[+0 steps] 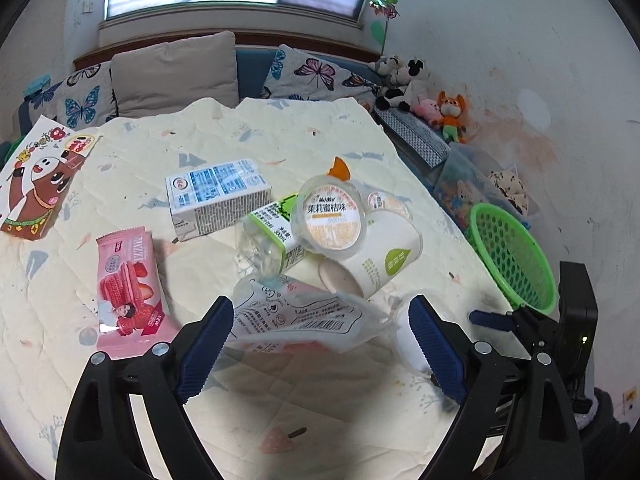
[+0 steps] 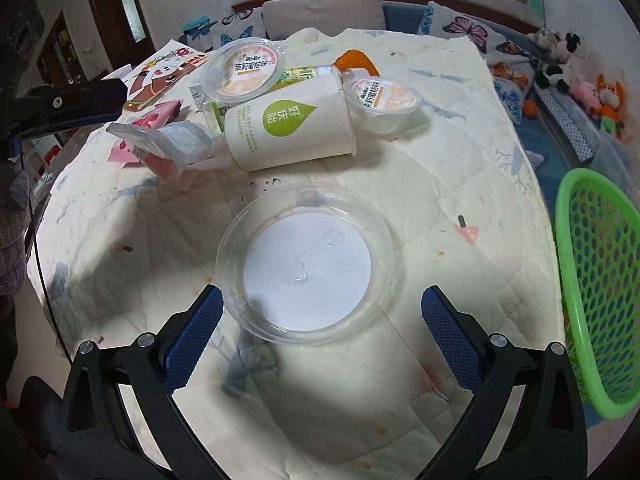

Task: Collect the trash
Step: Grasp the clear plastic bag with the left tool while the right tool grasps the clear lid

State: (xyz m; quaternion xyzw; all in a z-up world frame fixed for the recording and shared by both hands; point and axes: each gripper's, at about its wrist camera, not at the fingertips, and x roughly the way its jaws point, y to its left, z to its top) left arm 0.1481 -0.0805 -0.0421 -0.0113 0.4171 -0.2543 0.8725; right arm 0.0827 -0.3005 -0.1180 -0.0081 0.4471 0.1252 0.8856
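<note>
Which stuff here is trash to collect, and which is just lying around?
Trash job:
clear round plastic lid
white paper cup
crumpled white wrapper
pink biscuit packet
green mesh basket

Lying about:
butterfly-print cushions
plush toys

Both fisheye views are taken from just behind a pair of blue-padded fingers, angled steeply down at a cream quilted table cover. In the left wrist view, a crumpled white plastic wrapper is seen close at lower centre. In the right wrist view, a clear round plastic lid fills the centre. A white paper cup lying on its side and a green mesh plastic basket are shared.
</note>
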